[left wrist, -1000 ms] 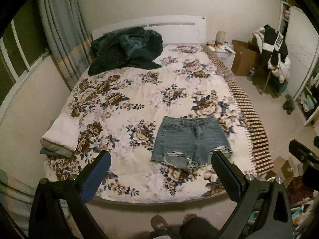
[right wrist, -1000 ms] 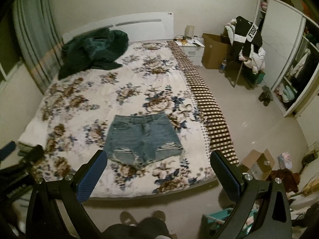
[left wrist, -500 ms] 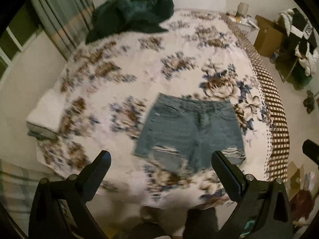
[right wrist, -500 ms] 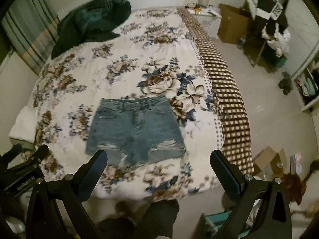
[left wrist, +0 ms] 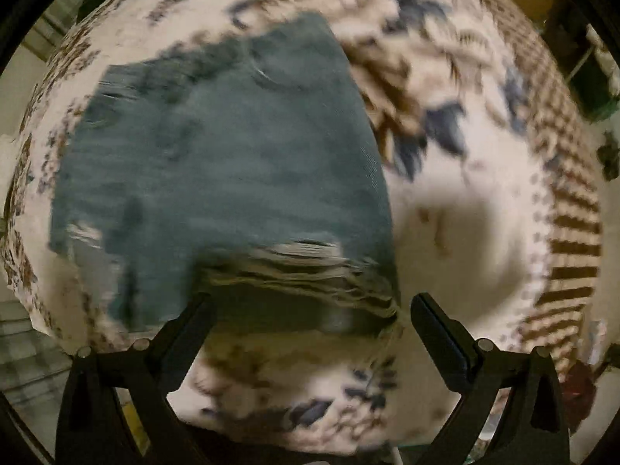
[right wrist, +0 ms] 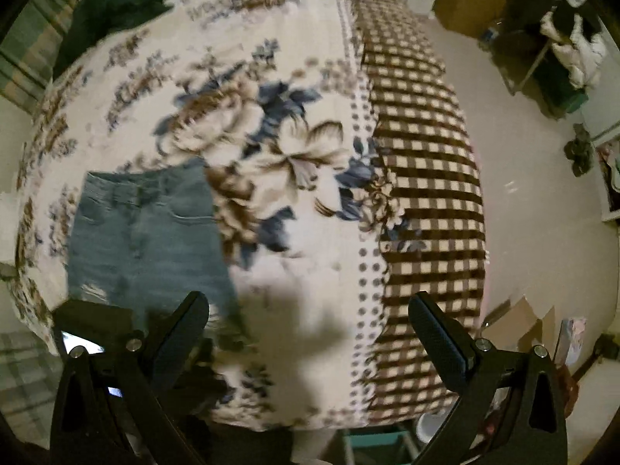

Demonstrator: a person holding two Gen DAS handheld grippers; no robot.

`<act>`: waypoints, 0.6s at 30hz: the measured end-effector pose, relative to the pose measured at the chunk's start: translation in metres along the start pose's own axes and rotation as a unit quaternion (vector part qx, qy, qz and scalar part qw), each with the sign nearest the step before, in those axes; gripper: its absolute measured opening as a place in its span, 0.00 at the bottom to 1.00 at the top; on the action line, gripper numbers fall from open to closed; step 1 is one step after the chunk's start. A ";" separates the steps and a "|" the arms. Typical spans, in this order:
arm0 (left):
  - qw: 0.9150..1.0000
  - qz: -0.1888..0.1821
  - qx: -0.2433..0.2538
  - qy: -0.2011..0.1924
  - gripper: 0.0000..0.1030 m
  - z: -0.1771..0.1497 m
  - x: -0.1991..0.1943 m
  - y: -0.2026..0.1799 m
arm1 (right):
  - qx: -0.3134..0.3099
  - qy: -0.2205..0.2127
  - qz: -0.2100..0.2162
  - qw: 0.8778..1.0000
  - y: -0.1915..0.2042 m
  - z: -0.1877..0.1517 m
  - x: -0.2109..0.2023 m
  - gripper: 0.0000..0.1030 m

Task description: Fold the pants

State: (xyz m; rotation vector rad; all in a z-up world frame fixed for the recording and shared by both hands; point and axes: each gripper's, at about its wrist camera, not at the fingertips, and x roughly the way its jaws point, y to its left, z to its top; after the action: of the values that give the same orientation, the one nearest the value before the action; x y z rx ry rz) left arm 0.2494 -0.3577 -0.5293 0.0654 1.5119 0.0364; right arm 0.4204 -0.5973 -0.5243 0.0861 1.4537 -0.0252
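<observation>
Both cameras have closed in on the bed since a second ago; the denim shorts (left wrist: 224, 162) now fill most of the left view, blurred by motion. Left tongs (left wrist: 310, 317) spread wide, nothing between them, poised just over the frayed right leg hem. Right tongs (right wrist: 308, 319) also wide and empty, over bare floral bedspread (right wrist: 302, 263) beside the shorts' (right wrist: 143, 236) right edge. Shorts lie flat, waistband away, ripped hems near the foot of the bed. Checked blanket border (right wrist: 426, 193) runs along the bed's right side. Cardboard box (right wrist: 519, 321) on floor beyond.
</observation>
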 end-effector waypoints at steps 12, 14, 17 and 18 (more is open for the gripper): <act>0.998 -0.044 -0.037 -0.024 0.11 -0.005 0.022 0.010 | -0.069 0.095 0.135 0.984 0.087 0.059 0.144 1.00; 0.997 -0.064 -0.045 -0.026 0.08 -0.005 0.015 0.020 | -0.070 0.106 0.146 0.981 0.104 0.071 0.164 1.00; 0.994 -0.088 -0.058 -0.033 0.05 -0.005 0.008 0.033 | -0.057 0.118 0.159 0.979 0.123 0.086 0.191 0.91; 0.993 -0.092 -0.063 -0.035 0.05 -0.005 0.005 0.039 | -0.052 0.120 0.159 0.979 0.129 0.091 0.198 0.85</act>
State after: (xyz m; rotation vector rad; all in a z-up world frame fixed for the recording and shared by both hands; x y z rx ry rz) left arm 0.2451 -0.3183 -0.5320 -0.1717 1.4377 -0.0179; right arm 0.5431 -0.4686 -0.7050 0.2413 1.6639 0.3319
